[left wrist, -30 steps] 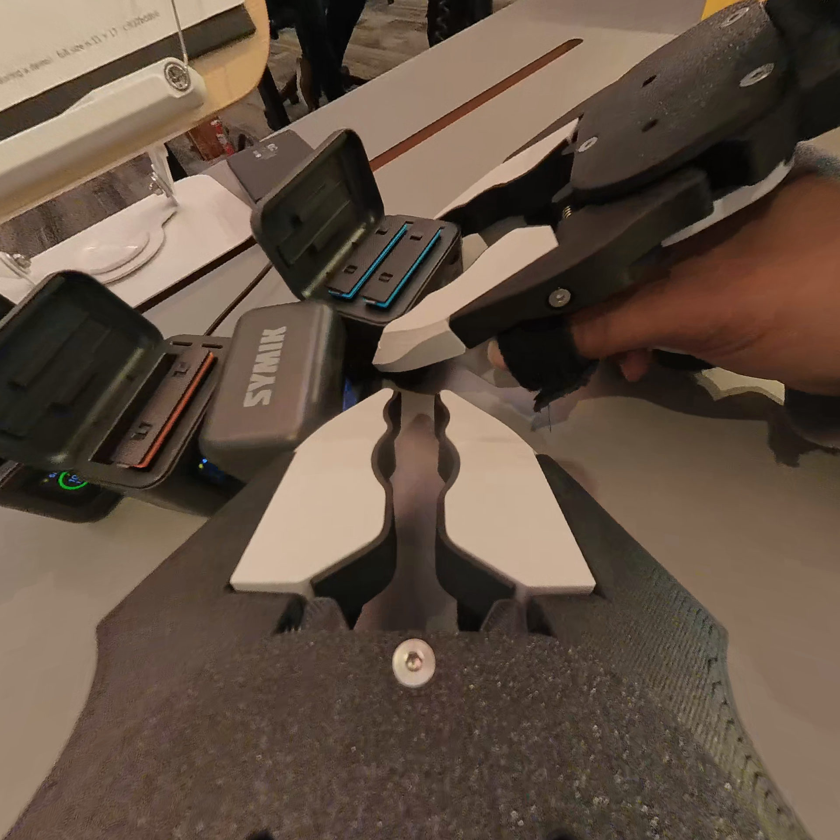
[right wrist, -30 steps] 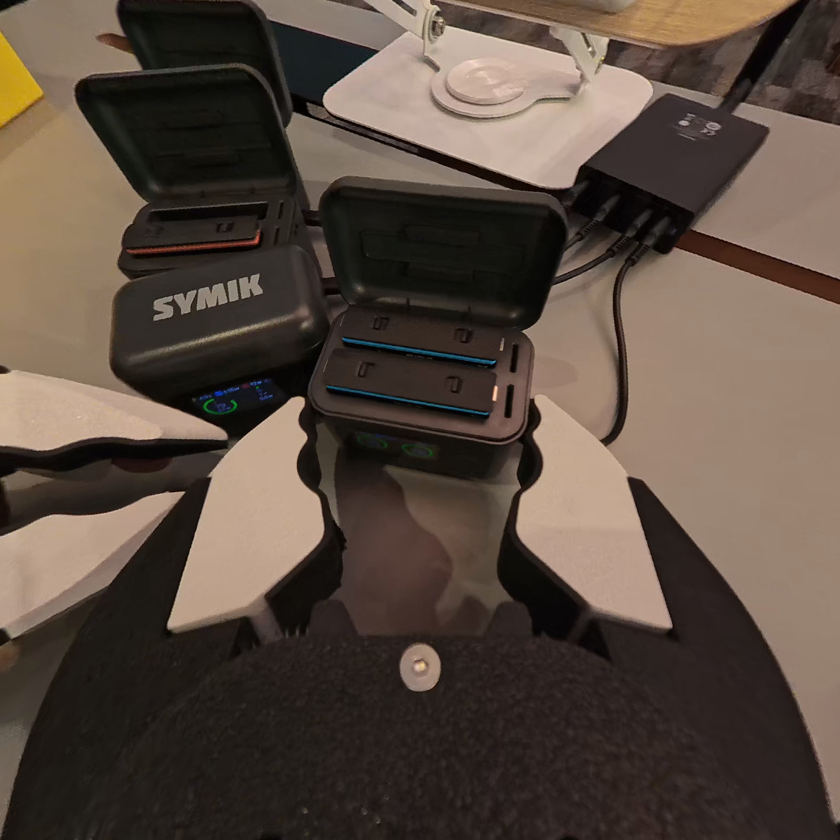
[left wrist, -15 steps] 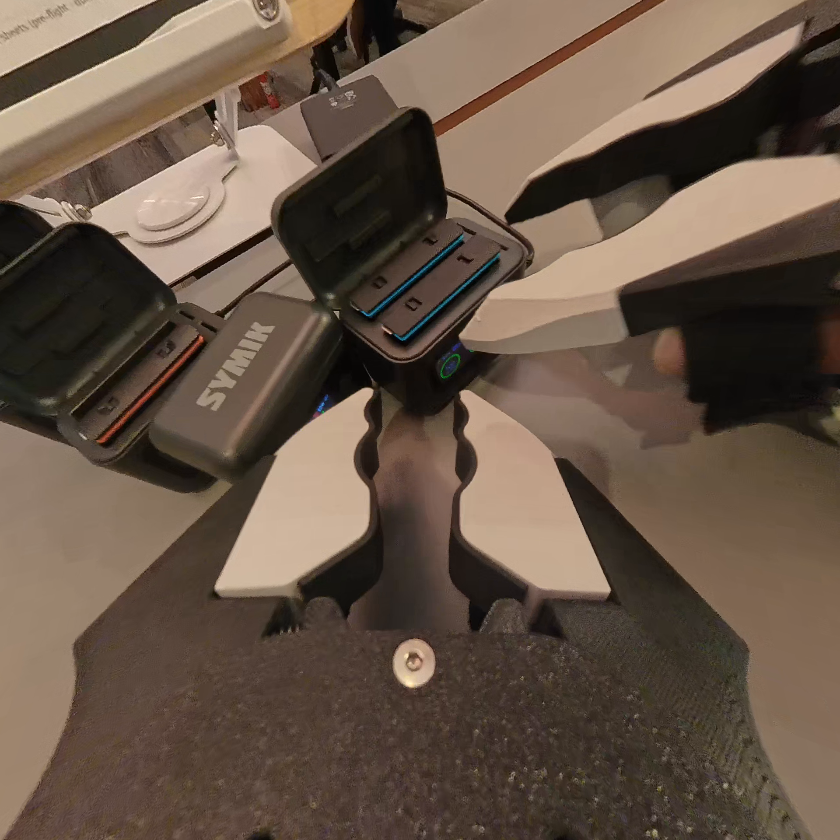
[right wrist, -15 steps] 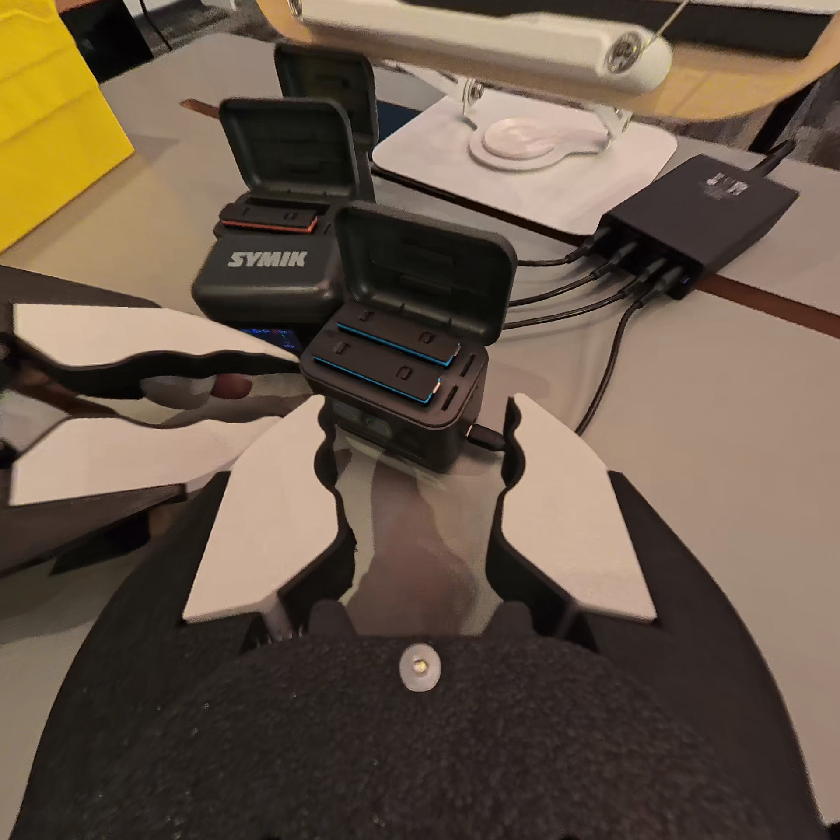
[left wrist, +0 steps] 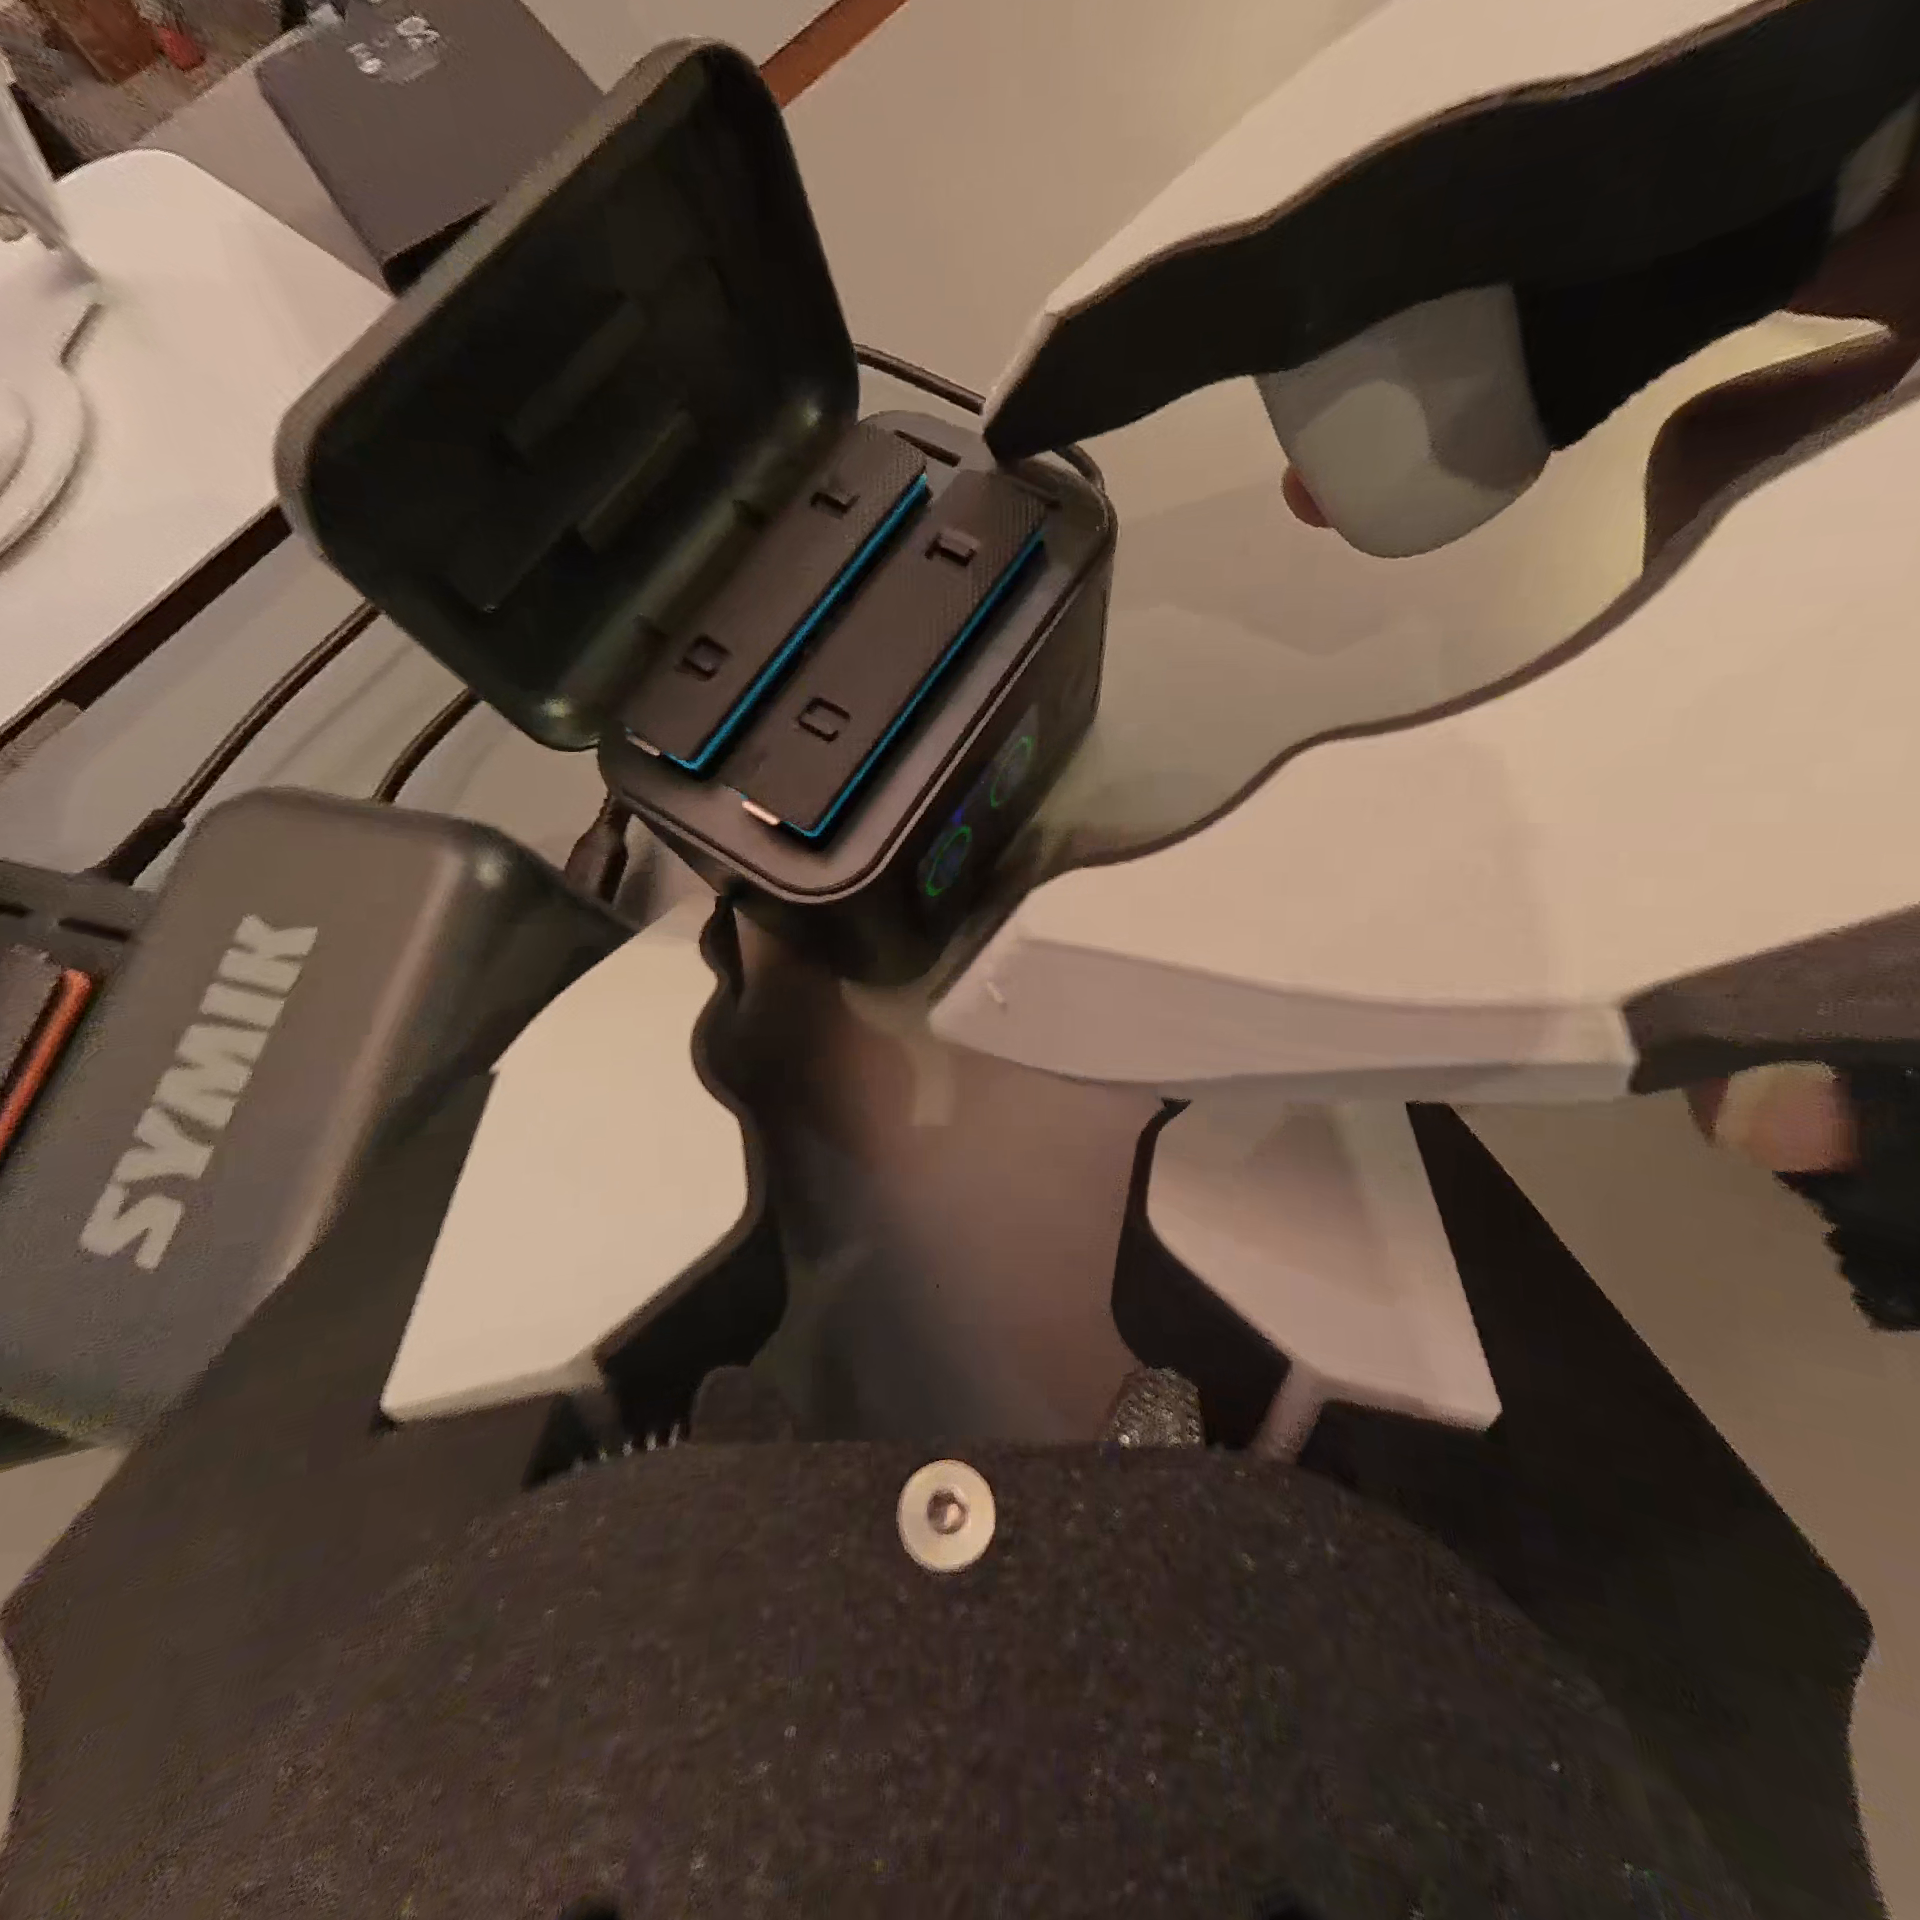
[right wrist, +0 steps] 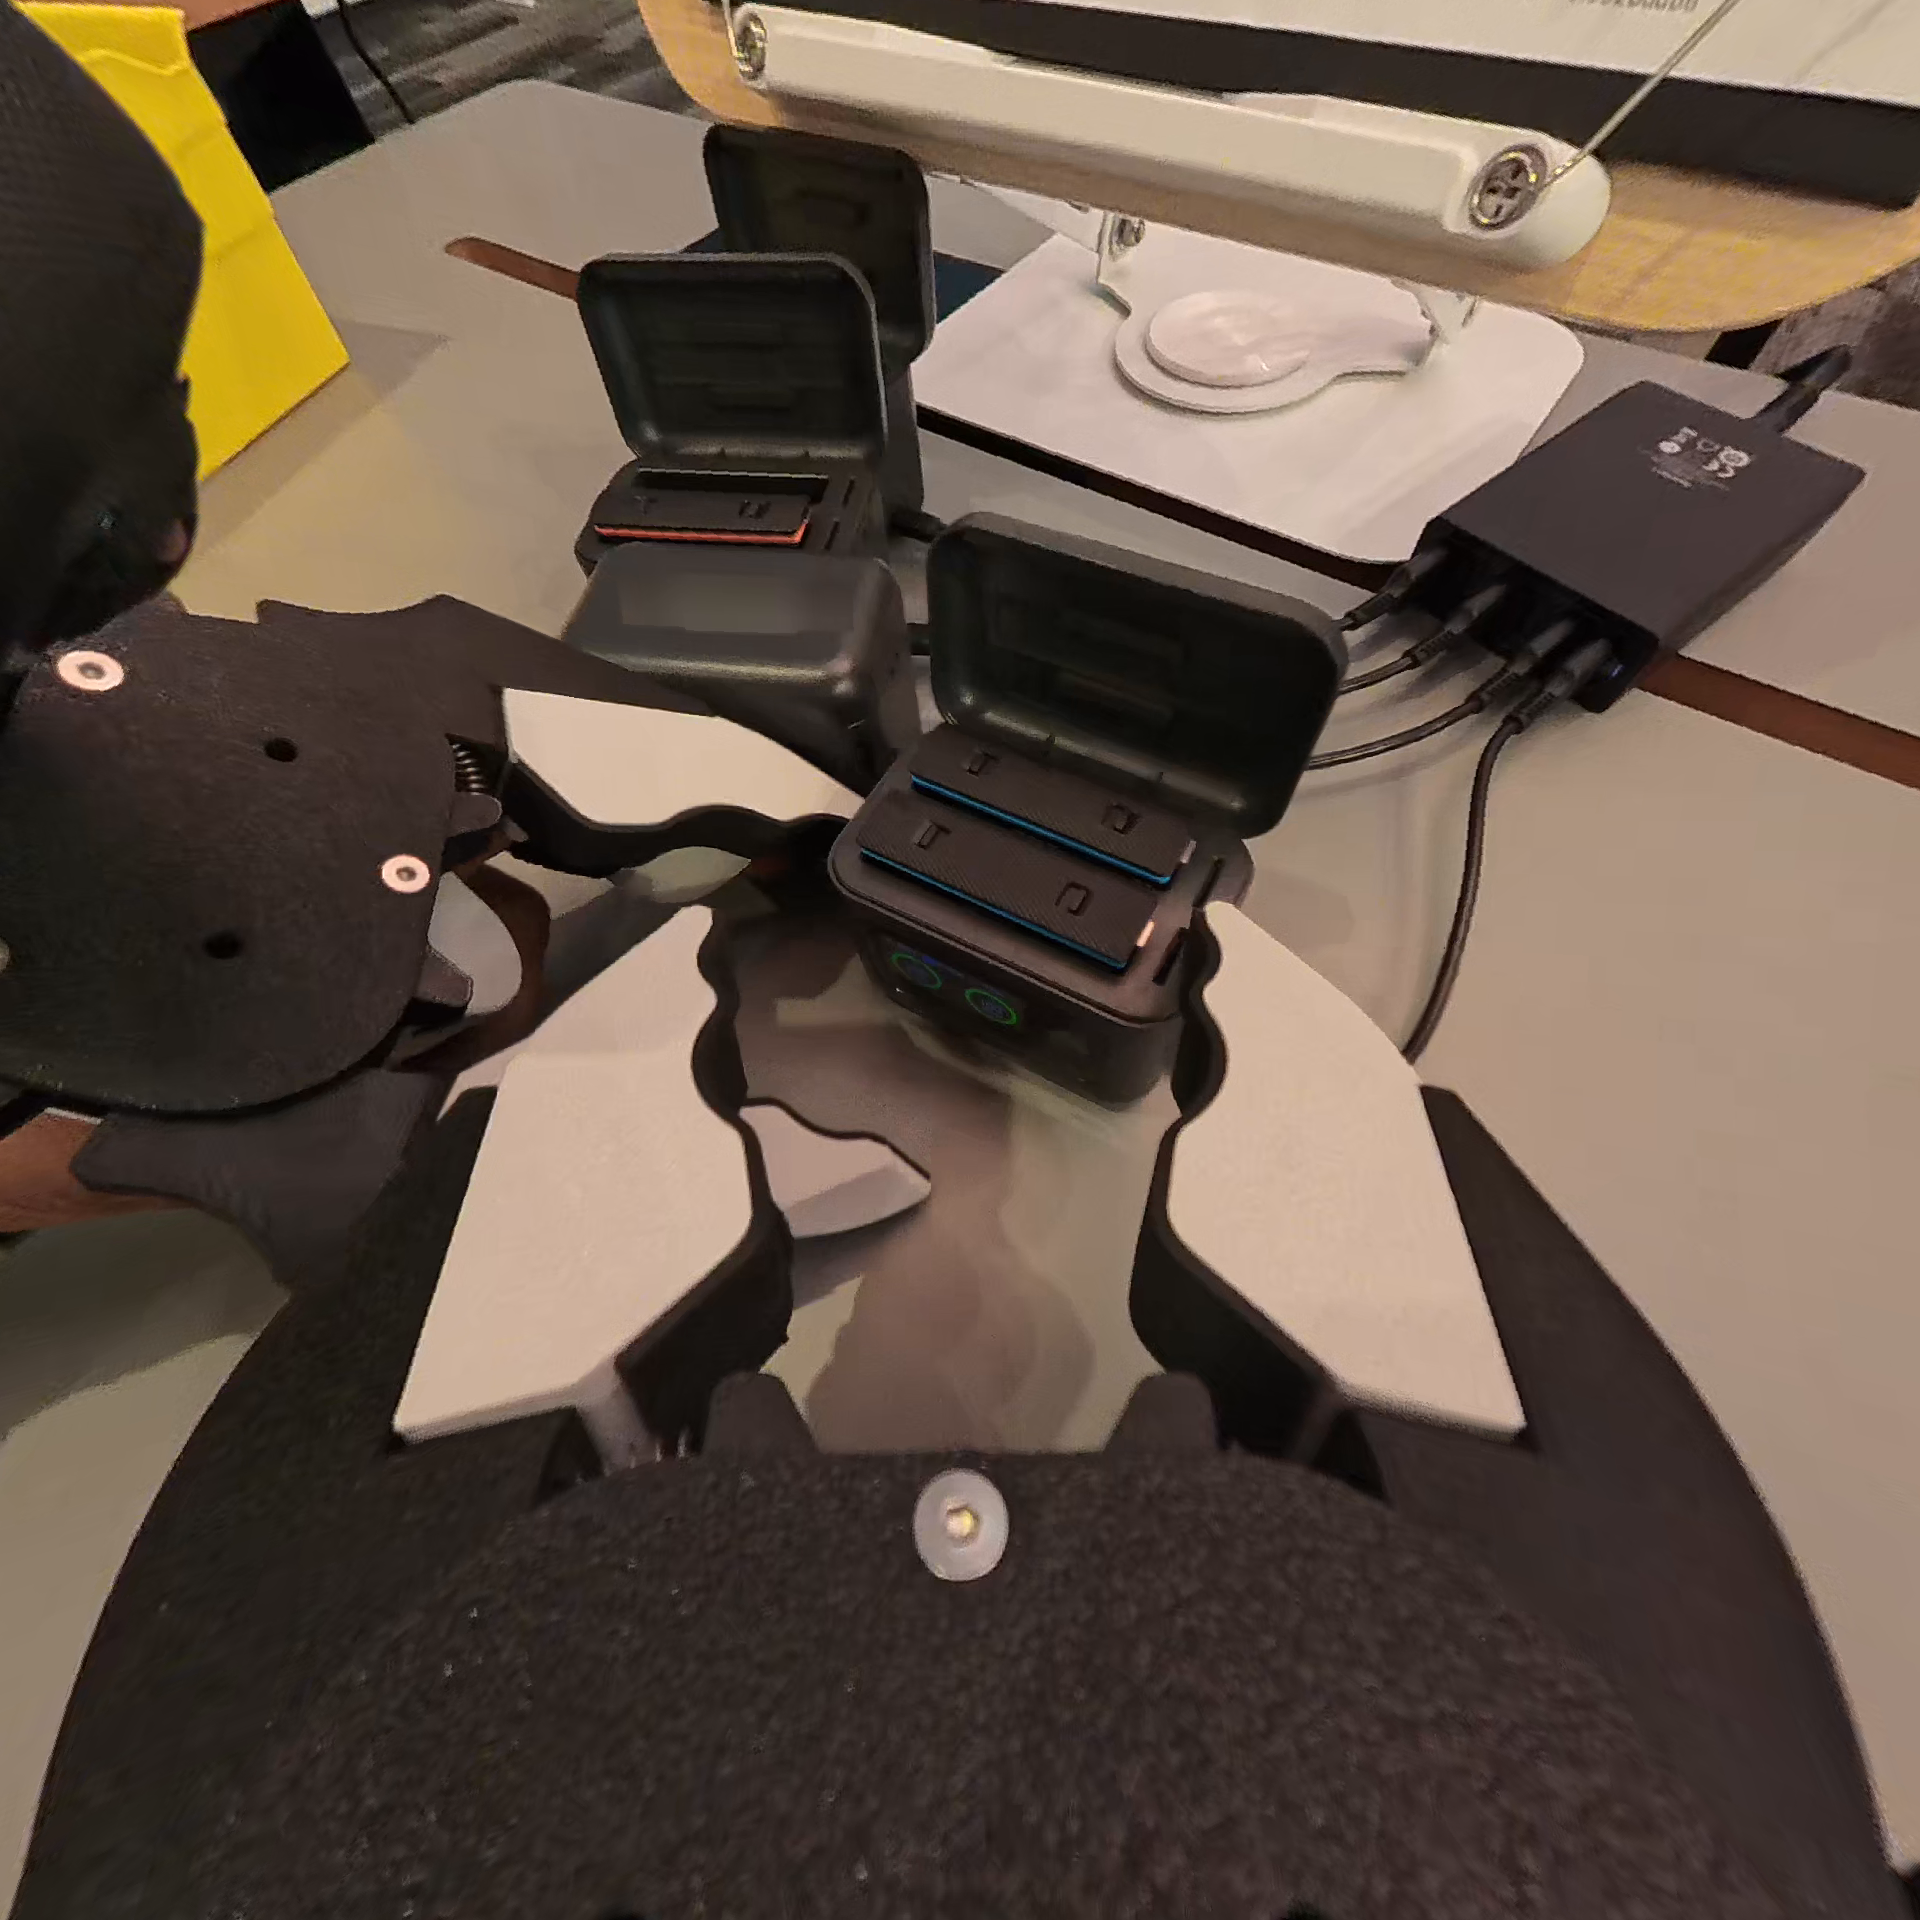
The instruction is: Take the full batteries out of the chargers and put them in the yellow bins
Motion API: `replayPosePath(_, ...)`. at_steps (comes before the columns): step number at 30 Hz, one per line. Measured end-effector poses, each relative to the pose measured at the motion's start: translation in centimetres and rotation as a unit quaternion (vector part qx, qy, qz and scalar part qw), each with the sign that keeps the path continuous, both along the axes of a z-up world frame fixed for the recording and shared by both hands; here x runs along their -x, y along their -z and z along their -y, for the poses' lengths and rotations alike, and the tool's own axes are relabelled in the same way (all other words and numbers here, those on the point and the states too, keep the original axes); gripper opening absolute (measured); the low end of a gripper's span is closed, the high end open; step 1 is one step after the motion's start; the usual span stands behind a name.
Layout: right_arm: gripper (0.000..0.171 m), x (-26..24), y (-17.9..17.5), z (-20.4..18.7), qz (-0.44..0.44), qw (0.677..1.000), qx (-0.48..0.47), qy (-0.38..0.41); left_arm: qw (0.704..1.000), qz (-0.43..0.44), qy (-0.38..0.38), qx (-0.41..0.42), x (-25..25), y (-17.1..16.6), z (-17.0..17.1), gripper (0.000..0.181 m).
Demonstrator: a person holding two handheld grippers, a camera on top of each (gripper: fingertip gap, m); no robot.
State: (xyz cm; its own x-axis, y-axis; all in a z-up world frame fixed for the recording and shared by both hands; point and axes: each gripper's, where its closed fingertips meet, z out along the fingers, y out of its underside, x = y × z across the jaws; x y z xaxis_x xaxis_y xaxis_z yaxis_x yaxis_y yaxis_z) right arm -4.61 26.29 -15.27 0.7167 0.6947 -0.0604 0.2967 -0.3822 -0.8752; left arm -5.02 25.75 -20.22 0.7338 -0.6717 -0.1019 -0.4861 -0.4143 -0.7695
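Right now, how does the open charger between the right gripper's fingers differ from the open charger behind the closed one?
The near charger holds two blue-edged batteries; the far charger shows one orange-edged battery, with an empty slot behind it. The near charger sits at the tips of the right gripper; the far one stands behind the closed charger. Both are dark, lids up.

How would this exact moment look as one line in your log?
phase: approach | left gripper: open | right gripper: open | target: charger, lid open
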Motion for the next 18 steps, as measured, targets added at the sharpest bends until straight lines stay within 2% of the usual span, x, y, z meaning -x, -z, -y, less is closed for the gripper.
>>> replayPosePath(5,0.084,0.0,0.0,-1.3,0.004,0.999,0.010,0.034,1.000,0.002,0.018,-0.004,-0.6,-0.1,-0.4,0.075)
replayPosePath(11,0.109,-0.7,1.5,-3.6,0.032,0.996,0.045,0.065,1.000,0.008,0.020,-0.011,-0.4,-0.4,-0.2,0.070)
replayPosePath(12,0.110,-0.5,2.0,-3.7,0.036,0.996,0.058,0.059,1.000,0.001,0.019,-0.011,-0.2,-0.2,-0.2,0.070)
replayPosePath(14,0.096,0.2,2.4,-3.6,0.034,0.996,0.072,0.027,1.000,-0.004,0.018,-0.017,-0.1,-0.2,-0.2,0.071)
replayPosePath(18,0.095,0.7,2.5,-2.5,0.042,0.992,0.085,-0.079,1.000,-0.003,0.017,-0.019,-0.1,-0.3,-0.2,0.071)
